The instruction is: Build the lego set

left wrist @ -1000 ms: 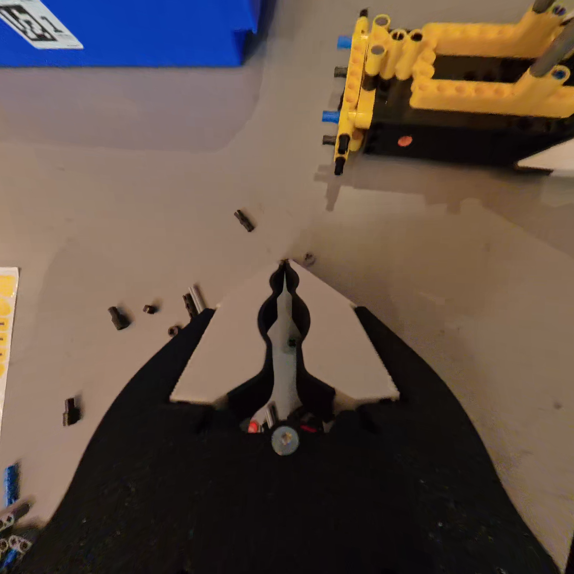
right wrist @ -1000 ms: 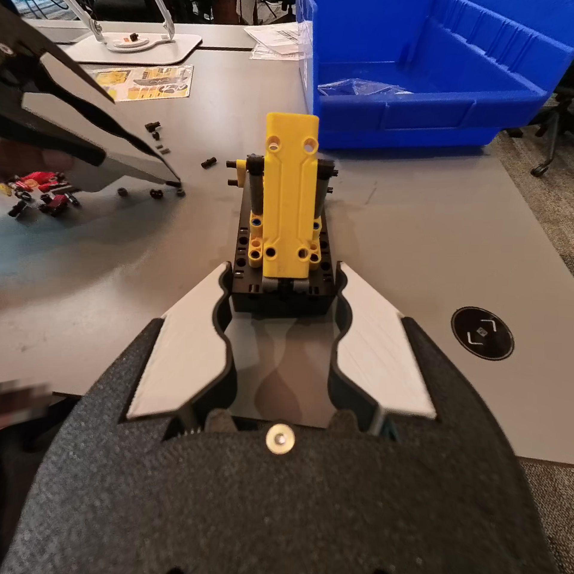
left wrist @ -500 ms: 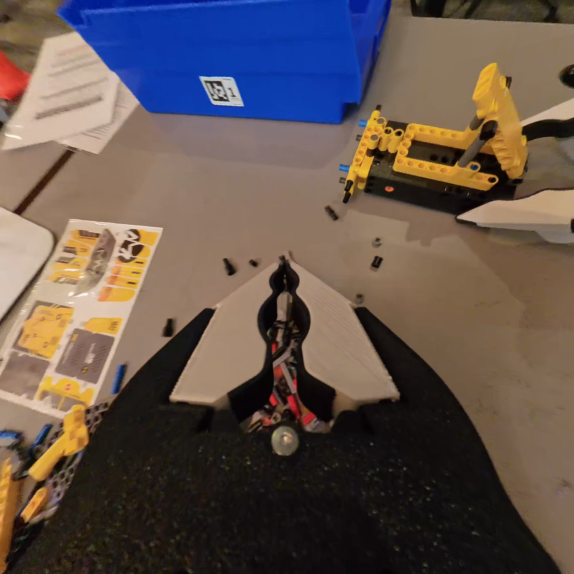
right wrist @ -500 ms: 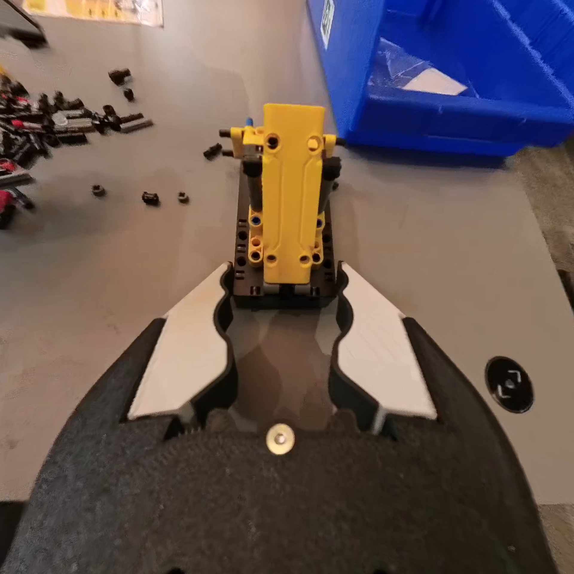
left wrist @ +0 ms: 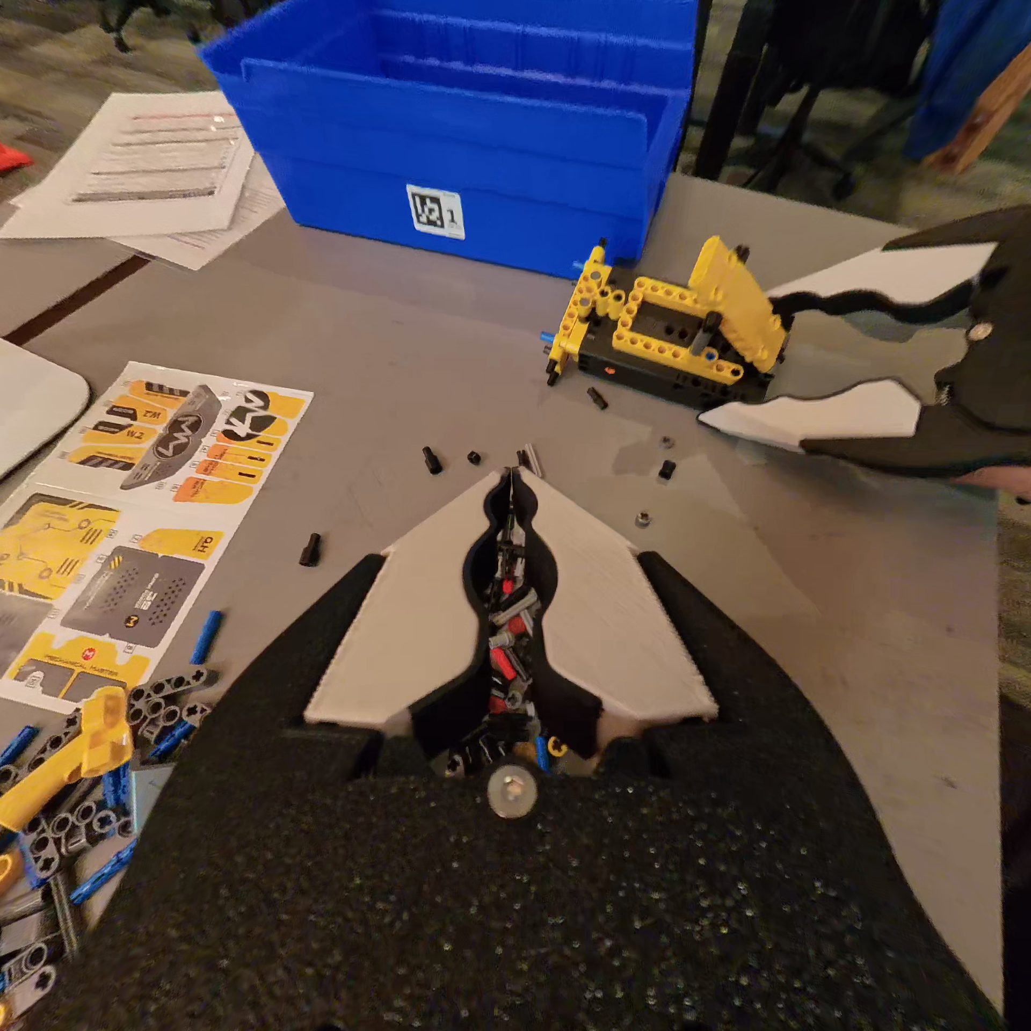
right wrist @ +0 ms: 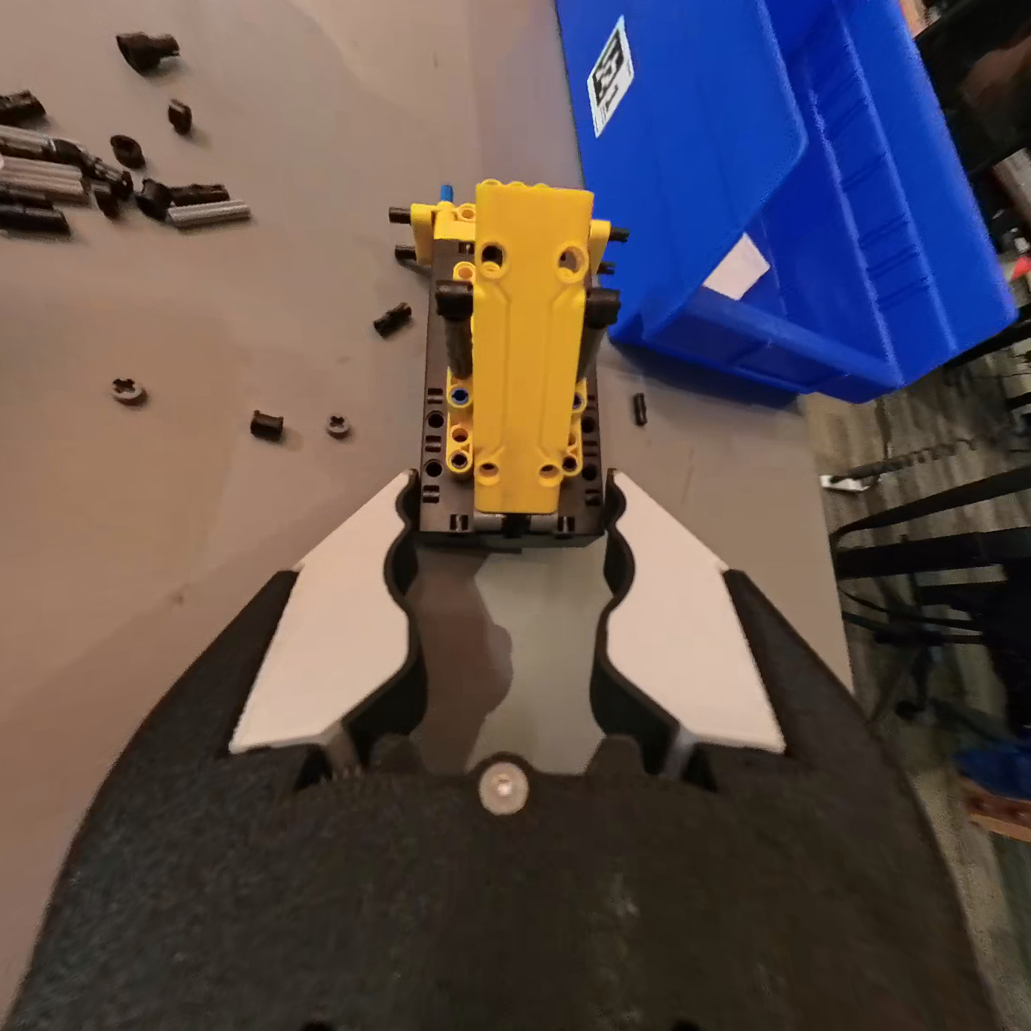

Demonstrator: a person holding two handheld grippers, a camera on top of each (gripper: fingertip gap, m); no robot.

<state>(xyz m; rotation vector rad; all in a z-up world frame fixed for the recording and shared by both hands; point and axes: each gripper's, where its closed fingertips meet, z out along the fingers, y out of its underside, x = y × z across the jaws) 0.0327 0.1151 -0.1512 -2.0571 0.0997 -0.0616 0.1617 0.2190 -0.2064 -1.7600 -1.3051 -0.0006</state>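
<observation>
A yellow and black brick model [right wrist: 524, 362] stands on the grey table next to a blue bin. My right gripper [right wrist: 510, 480] is closed on the near end of its black base, one fingertip against each side. The left wrist view shows the same model [left wrist: 669, 335] with the right gripper [left wrist: 739, 357] clamped on its right end. My left gripper [left wrist: 510, 473] is shut, tips together above the table near small black pins [left wrist: 432, 460]. I cannot tell whether a tiny piece is pinched in it.
The blue bin [left wrist: 474, 128] stands behind the model and also shows in the right wrist view [right wrist: 753, 195]. A sticker sheet [left wrist: 150, 502], papers [left wrist: 139, 167] and a heap of loose pieces [left wrist: 67, 781] lie left. Scattered pins and axles [right wrist: 56, 184] lie left of the model. The table edge and chair legs [right wrist: 920, 558] are right. My right fingertips sit around 20 centimetres from my left ones.
My left gripper has risen and drawn back from the table, still shut. My right gripper has tipped to look more steeply down and turned, with the model staying between its fingers.
</observation>
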